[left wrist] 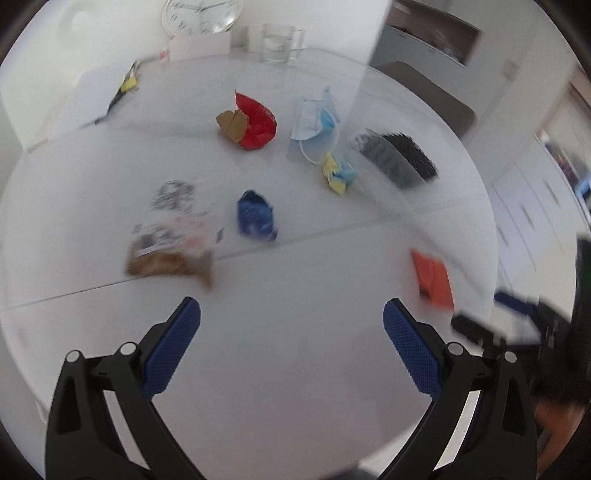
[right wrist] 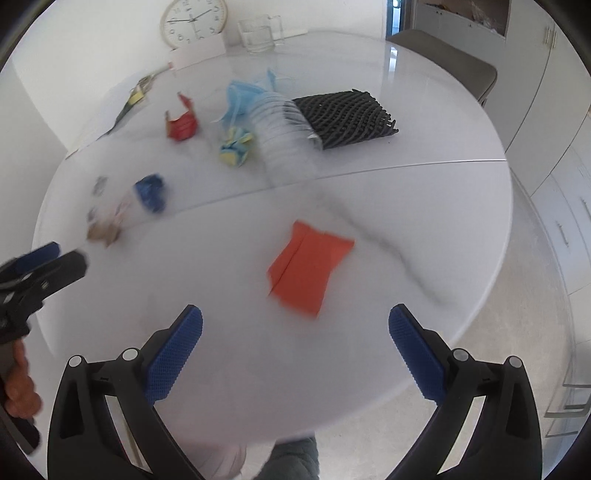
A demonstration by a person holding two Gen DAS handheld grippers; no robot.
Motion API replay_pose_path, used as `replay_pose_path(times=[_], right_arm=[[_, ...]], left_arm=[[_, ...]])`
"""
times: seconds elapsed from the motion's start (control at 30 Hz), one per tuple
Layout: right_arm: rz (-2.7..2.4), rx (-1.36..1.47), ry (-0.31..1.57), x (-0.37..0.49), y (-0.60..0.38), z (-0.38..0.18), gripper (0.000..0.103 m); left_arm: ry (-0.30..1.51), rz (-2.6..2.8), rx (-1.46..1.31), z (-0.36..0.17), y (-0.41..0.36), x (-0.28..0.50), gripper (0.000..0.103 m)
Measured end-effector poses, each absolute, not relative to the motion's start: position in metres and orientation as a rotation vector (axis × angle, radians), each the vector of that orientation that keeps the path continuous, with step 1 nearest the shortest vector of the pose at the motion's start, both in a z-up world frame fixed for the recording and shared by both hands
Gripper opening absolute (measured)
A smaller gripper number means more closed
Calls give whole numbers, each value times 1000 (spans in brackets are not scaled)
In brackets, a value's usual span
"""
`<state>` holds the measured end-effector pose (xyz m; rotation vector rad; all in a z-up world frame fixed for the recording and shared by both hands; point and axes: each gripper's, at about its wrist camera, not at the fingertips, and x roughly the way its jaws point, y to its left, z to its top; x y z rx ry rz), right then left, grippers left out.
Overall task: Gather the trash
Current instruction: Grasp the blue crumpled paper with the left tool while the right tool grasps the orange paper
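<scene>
Scraps of trash lie across a round white table (left wrist: 295, 369). An orange folded paper (right wrist: 310, 267) rests just beyond my right gripper (right wrist: 295, 325), which is open and empty. My left gripper (left wrist: 291, 317) is also open and empty above bare tabletop. Past it lie a brown and white torn wrapper (left wrist: 170, 243), a blue crumpled wrapper (left wrist: 255, 214), a red and brown wrapper (left wrist: 255, 123), a light blue face mask (left wrist: 314, 122) and a yellow and blue wad (left wrist: 338, 173). The left gripper's fingers (right wrist: 40, 262) show at the left edge of the right wrist view.
A black mesh pad (right wrist: 347, 114) and a clear ribbed plastic cup (right wrist: 284, 125) on its side lie at the far right. A glass jug (left wrist: 277, 44), a clock (left wrist: 201, 14), a white card and papers (left wrist: 99, 96) stand at the back. A chair (right wrist: 450, 62) is behind the table.
</scene>
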<state>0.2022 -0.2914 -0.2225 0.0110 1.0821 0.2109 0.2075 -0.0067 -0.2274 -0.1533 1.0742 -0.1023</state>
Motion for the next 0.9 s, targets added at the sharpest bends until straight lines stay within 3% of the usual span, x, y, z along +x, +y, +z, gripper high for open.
replay_pose_path(times=[0.37,0.47,0.57,0.67,0.7,0.73,0.8,0.9], right_arm=[[243,46,1078,240,-308,-251,100],[256,41,1073,244,-307,-252,100],[261,34,1080,247,-305,-256,100],[254,40,1079,248,-303,-257,100],[247,35,1078,247,-302,-257,99],[244,32,1078,248,-301,-258,95],[239,34,1087,249,-298,-261,89],[235,42,1110,253,-295,-267,69]], left_arm=[[1121,173,-210,-285,-5,285,95],[1112,221,-169,-289,-8,295,90],[1128,251,-140,-295,-10,301,78],[1125,261,-137,-296,-11,305,61],[1118,254,-135,-295,-12,306,51],[1117,245,-128,-294,-13,307,40],[1118,223,-114,-292,-15,309,30],[1121,208,-107,-292,-15,309,29]])
